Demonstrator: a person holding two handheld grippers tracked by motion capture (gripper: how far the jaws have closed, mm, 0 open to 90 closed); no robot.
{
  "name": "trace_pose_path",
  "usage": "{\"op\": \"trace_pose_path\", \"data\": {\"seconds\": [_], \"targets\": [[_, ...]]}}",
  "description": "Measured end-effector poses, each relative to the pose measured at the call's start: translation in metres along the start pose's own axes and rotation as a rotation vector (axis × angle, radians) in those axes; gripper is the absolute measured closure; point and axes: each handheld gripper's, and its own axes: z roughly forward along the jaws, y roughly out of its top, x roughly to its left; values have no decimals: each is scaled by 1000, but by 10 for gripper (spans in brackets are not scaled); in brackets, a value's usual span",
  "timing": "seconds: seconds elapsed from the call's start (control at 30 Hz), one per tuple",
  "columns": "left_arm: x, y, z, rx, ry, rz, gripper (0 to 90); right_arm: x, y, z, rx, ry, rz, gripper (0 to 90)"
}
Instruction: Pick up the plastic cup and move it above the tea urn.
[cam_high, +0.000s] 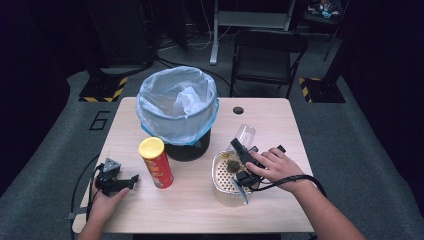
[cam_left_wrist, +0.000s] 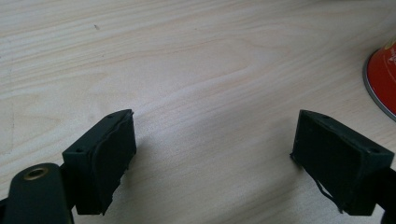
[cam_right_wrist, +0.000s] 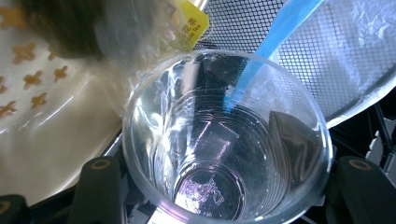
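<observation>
My right gripper (cam_high: 243, 148) is shut on a clear plastic cup (cam_high: 245, 134), which lies tilted over the far rim of a cream strainer bowl (cam_high: 220, 186). In the right gripper view I look into the empty cup (cam_right_wrist: 224, 154), with a jaw on either side. A wet tea bag (cam_high: 232, 166) lies in the bowl, and its yellow tag (cam_right_wrist: 191, 23) shows just beyond the cup. My left gripper (cam_high: 131, 180) rests open on the table, left of a red snack can (cam_high: 156, 162) with a yellow lid. Nothing sits between its jaws (cam_left_wrist: 219, 158); the can's base (cam_left_wrist: 383, 77) is off to the right.
A black mesh bin (cam_high: 177, 107) lined with a pale plastic bag stands at the table's back centre, with crumpled white paper inside. Its blue-edged liner (cam_right_wrist: 289, 23) is close behind the cup. A folding chair (cam_high: 267, 55) stands beyond the table. A cable hole (cam_high: 238, 110) is near the far edge.
</observation>
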Motion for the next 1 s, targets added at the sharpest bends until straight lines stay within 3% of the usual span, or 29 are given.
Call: {"op": "trace_pose_path", "data": {"seconds": [0.17, 0.77, 0.9, 1.0], "targets": [[0, 0, 0, 1, 0, 3, 132, -4, -1, -3, -8, -1, -20, 366], [0, 0, 0, 0, 0, 3, 132, -4, -3, -6, -25, -13, 13, 361], [0, 0, 0, 0, 0, 1, 132, -5, -5, -8, -28, 9, 7, 361], [0, 0, 0, 1, 1, 3, 132, -6, -6, -9, -25, -10, 24, 360]]}}
